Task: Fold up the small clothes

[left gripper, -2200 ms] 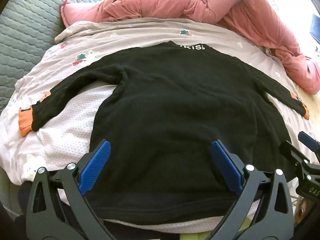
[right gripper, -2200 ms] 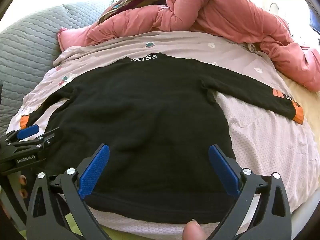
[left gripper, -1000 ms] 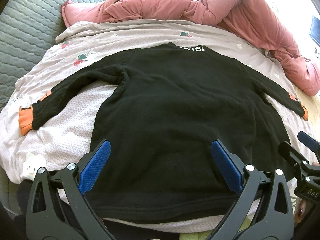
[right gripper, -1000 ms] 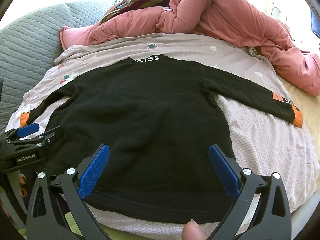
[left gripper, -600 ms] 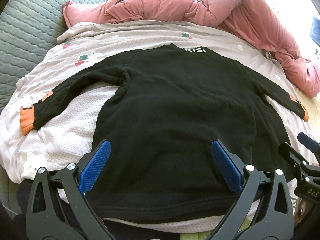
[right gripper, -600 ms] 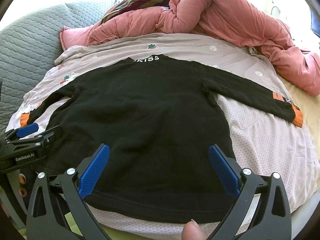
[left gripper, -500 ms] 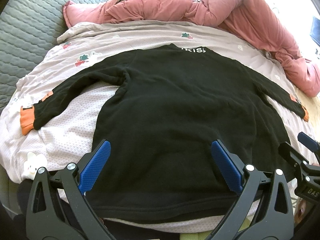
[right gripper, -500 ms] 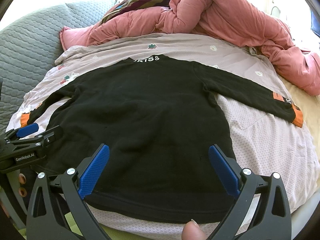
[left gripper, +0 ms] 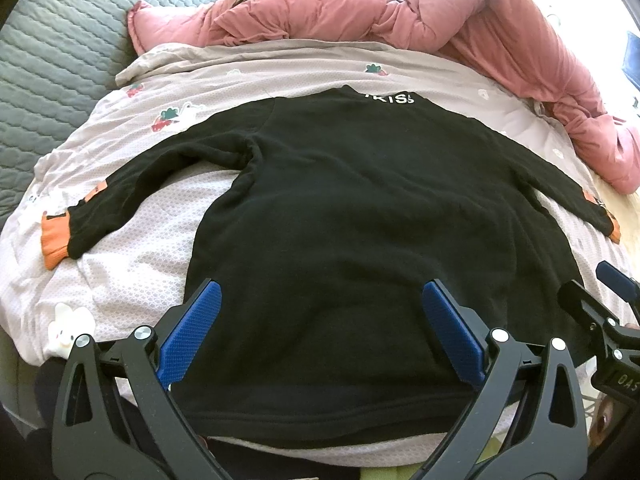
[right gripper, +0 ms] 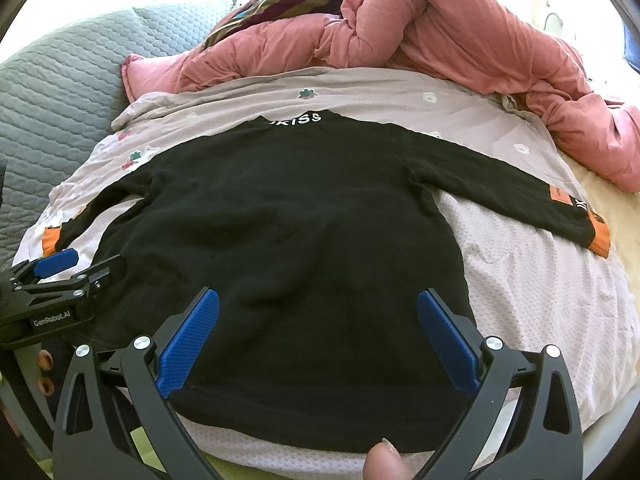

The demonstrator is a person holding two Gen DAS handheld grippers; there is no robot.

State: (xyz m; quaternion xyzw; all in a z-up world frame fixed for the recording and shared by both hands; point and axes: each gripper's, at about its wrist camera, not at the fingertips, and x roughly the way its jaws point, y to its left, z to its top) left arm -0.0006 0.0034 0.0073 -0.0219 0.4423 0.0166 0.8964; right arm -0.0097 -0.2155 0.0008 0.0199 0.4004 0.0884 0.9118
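A small black long-sleeved sweater (left gripper: 352, 216) (right gripper: 288, 232) lies flat on a pale pink blanket (left gripper: 132, 264) (right gripper: 532, 296), back up, both sleeves spread out, with orange cuffs (left gripper: 54, 240) (right gripper: 598, 236) and white letters at the collar (right gripper: 296, 119). My left gripper (left gripper: 320, 304) hovers open over the hem's left half, blue pads wide apart, nothing between them. Over the hem's right half my right gripper (right gripper: 318, 312) is also open and empty. Each gripper shows in the other's view: the right gripper (left gripper: 596, 300) at the right edge, the left gripper (right gripper: 76, 268) at the left edge.
A bunched pink quilt (left gripper: 400, 12) (right gripper: 440, 32) and a striped cloth (right gripper: 280, 4) lie behind the sweater. Grey quilted padding (left gripper: 44, 60) (right gripper: 52, 92) rises at the left. A small white plush patch (left gripper: 66, 332) sits near the blanket's front left. A fingertip (right gripper: 384, 462) shows at the bottom.
Almost nothing differs; both views have shifted only very slightly. The sweater lies as before and both grippers stay open.
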